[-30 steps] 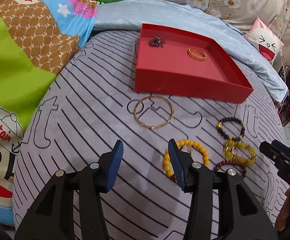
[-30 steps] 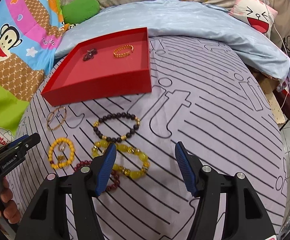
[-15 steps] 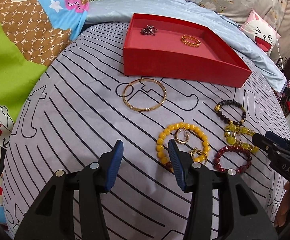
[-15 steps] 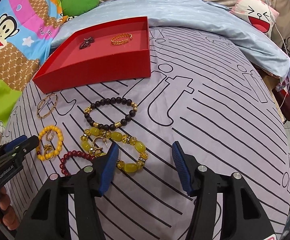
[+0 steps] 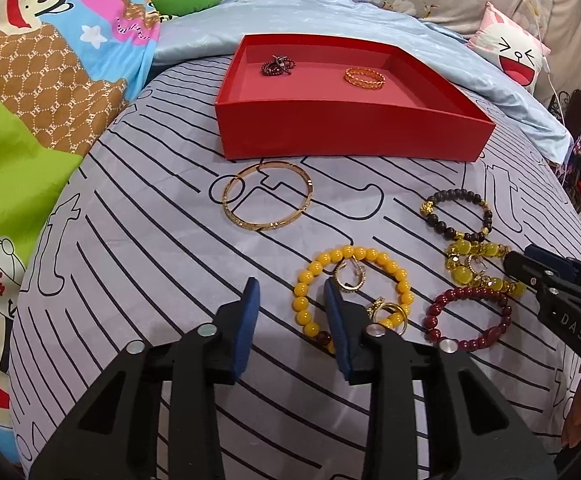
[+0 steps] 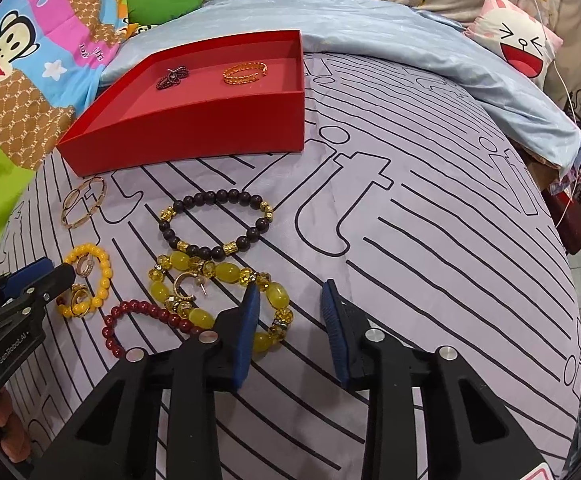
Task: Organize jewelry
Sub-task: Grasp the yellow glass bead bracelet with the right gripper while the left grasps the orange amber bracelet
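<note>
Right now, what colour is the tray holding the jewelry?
Red tray, clearest in the left wrist view.

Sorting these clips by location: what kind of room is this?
Most likely a bedroom: the jewelry lies on a striped bedsheet, with a pale blue quilt and a cartoon-face pillow behind the red tray.

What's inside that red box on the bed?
Two pieces lie in the red box: a small dark red beaded piece towards the left and a gold chain bracelet to its right. The near wall hides the front strip of the floor.
</note>
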